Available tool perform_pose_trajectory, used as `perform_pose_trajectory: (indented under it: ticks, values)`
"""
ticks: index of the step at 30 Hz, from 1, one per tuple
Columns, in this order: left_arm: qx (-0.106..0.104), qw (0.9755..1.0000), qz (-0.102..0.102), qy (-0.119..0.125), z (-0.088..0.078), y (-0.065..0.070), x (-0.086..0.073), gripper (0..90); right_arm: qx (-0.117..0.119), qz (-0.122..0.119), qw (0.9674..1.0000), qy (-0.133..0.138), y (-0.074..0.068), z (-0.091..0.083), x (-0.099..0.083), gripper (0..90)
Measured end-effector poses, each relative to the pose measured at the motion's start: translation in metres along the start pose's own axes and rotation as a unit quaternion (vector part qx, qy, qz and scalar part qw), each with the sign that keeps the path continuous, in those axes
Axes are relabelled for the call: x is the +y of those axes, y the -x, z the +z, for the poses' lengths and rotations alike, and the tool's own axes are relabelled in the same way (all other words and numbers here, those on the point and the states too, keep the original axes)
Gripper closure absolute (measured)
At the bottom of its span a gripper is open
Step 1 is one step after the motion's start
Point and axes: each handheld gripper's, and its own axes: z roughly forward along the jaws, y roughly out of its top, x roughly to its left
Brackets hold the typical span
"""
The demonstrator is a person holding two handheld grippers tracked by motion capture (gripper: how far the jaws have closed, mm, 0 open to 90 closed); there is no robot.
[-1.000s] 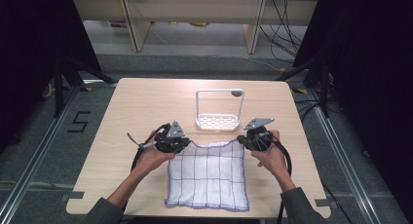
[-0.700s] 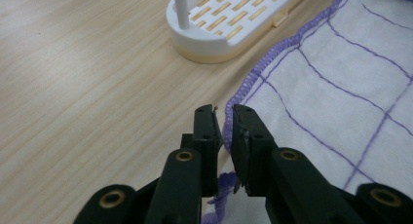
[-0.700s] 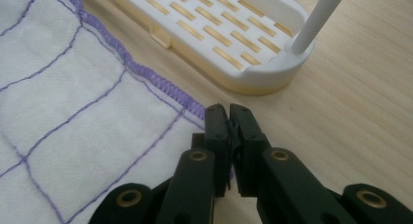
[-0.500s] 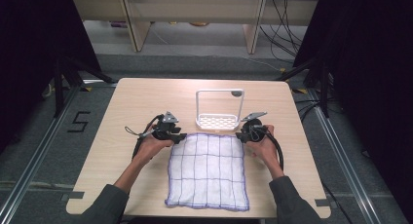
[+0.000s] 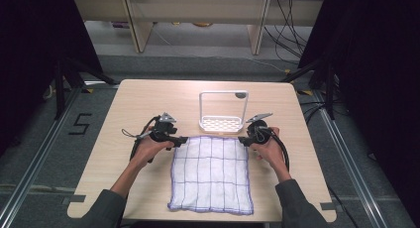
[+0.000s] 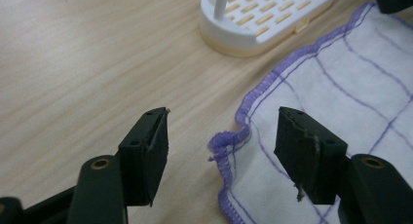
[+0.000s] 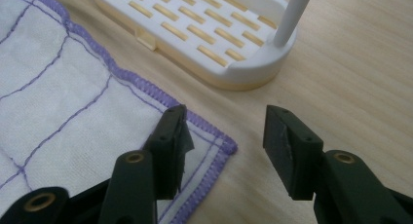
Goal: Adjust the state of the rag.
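- Both jaws have just been opening; nothing is pinched, though each far corner of the cloth (image 5: 212, 172) lies between them.
- Left gripper (image 6: 221, 146), right gripper (image 7: 225, 131): lift straight off (snagging would rumple it).
- Cloth lies flat before the rack (image 5: 223, 123).

Both forearms are stretched forward over the table edge, sleeves at the bottom. The left gripper (image 5: 179, 139) is held low with jaws parted, having just been opening. The right gripper (image 5: 242, 139) is likewise held low, jaws just opened, nothing pinched.
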Motion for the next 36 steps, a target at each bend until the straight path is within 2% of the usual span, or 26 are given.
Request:
perform_pose_trajectory:
  ticks: [4, 6, 7, 8, 10, 13, 15, 16, 17, 19, 21, 23, 26, 27, 28, 29, 32, 34, 36]
  values:
    - [-0.009, 0.9997, 0.011, -0.020, 0.009, 0.003, -0.003, 40.8, -0.001, -0.006, 0.9999, -0.008, -0.001, 0.003, 0.000, 50.3]
    - [-0.008, 0.9993, 0.025, -0.027, 0.010, 0.003, -0.003, 48.7, -0.003, -0.009, 0.9999, -0.010, -0.001, 0.006, -0.001, 50.0]
    - [-0.010, 0.9993, 0.026, -0.023, 0.012, 0.003, -0.003, 52.8, -0.010, -0.018, 0.9998, -0.004, 0.000, 0.008, -0.002, 50.0]
    - [-0.015, 0.9992, 0.032, -0.019, 0.013, 0.004, -0.004, 58.7, -0.007, -0.011, 0.9998, -0.013, -0.002, 0.007, -0.002, 50.1]
    - [-0.015, 0.9988, 0.041, -0.022, 0.015, 0.003, -0.004, 66.9, -0.007, -0.010, 0.9998, -0.012, -0.002, 0.007, -0.002, 51.2]
    - [-0.015, 0.9987, 0.043, -0.021, 0.016, 0.003, -0.004, 78.7, -0.004, -0.012, 0.9999, -0.008, -0.001, 0.008, -0.002, 54.4]
    - [-0.015, 0.9988, 0.043, -0.020, 0.015, 0.002, -0.005, 82.6, 0.004, -0.010, 0.9999, -0.007, -0.001, 0.009, -0.003, 59.2]
    - [-0.015, 0.9988, 0.043, -0.020, 0.015, 0.002, -0.005, 83.1, 0.004, -0.010, 0.9999, -0.007, -0.001, 0.009, -0.003, 59.2]
    - [-0.011, 0.9987, 0.047, -0.015, 0.014, 0.002, -0.005, 83.4, 0.020, 0.008, 0.9997, -0.007, -0.003, 0.008, -0.004, 65.5]
    - [-0.010, 0.9989, 0.044, -0.009, 0.012, 0.002, -0.006, 83.5, 0.021, -0.001, 0.9998, 0.004, -0.002, 0.010, -0.005, 73.3]
    - [-0.007, 0.9988, 0.048, -0.005, 0.010, 0.003, -0.005, 83.6, 0.037, 0.003, 0.9993, -0.001, -0.003, 0.009, -0.005, 81.0]
    - [-0.007, 0.9988, 0.049, -0.002, 0.009, 0.004, -0.005, 83.5, 0.038, -0.006, 0.9992, -0.002, -0.004, 0.009, -0.004, 84.7]
    - [-0.007, 0.9985, 0.054, 0.002, 0.006, 0.005, -0.005, 83.4, 0.038, 0.000, 0.9992, -0.006, -0.005, 0.006, -0.004, 85.6]
    - [-0.008, 0.9984, 0.055, 0.002, 0.004, 0.005, -0.005, 83.4, 0.035, -0.006, 0.9993, 0.006, -0.004, 0.006, -0.004, 85.7]
    - [-0.008, 0.9983, 0.058, 0.005, 0.003, 0.004, -0.005, 83.3, 0.036, -0.013, 0.9993, 0.001, -0.002, 0.003, -0.004, 85.8]
    - [-0.008, 0.9984, 0.054, 0.009, 0.002, 0.005, -0.004, 83.3, 0.036, -0.019, 0.9991, 0.009, -0.001, 0.002, -0.004, 85.8]
    - [-0.008, 0.9982, 0.057, 0.017, -0.002, 0.005, -0.003, 83.2, 0.034, -0.022, 0.9990, 0.022, -0.003, -0.003, -0.003, 85.8]
    - [-0.007, 0.9979, 0.062, 0.018, -0.004, 0.005, -0.002, 83.3, 0.038, -0.019, 0.9989, 0.020, -0.004, -0.009, 0.000, 85.8]
    - [-0.005, 0.9979, 0.059, 0.024, -0.005, 0.005, -0.002, 83.2, 0.036, -0.025, 0.9985, 0.033, -0.004, -0.011, 0.001, 85.9]
